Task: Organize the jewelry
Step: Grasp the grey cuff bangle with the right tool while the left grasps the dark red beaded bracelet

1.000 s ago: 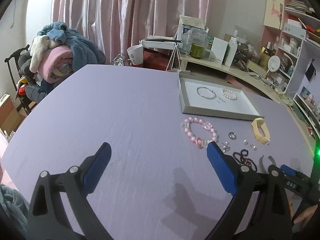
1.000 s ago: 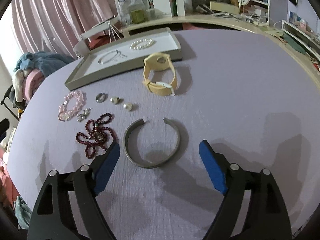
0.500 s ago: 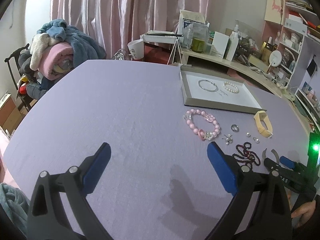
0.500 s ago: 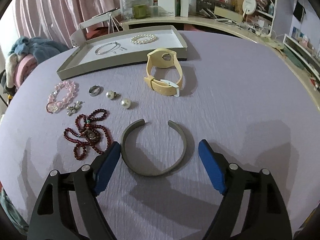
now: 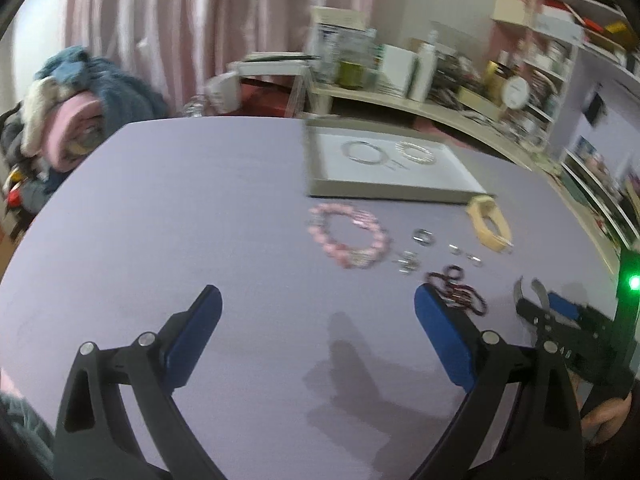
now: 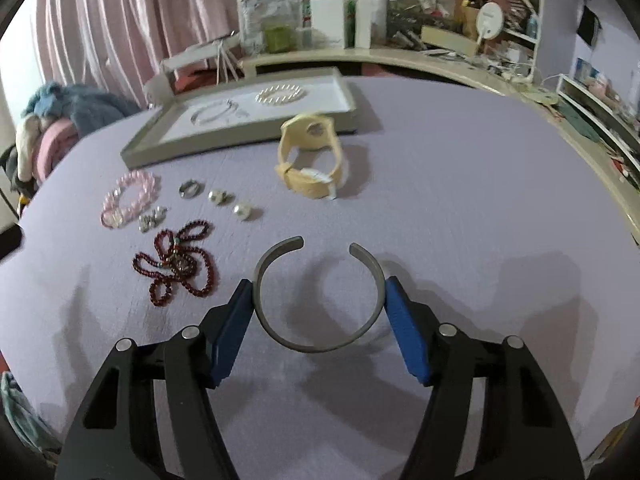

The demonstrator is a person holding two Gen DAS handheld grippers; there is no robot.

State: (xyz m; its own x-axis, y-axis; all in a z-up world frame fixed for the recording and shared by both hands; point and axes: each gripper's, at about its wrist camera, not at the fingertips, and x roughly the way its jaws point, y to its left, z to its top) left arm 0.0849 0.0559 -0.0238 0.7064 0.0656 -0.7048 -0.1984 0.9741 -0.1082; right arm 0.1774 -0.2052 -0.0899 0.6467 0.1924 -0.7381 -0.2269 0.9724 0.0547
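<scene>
Right tool [image 6: 320,312] is narrowing on the grey cuff bangle [image 6: 318,300], which sits between its blue pads; a second ago the pads stood wide, now they sit right at the cuff's sides, contact unclear, closing. So the pick is starting, and the tray [image 6: 140,148] at the desk's far side looks like the destination, with a thin bangle [image 6: 210,114] and pearl bracelet [image 6: 280,94] already in it. Left tool [image 5: 316,312] has drifted toward the jewelry, spread apart, empty, over bare desk [image 5: 180,220]. Watch [image 6: 312,160] and dark red beads [image 6: 176,264] wait loose.
</scene>
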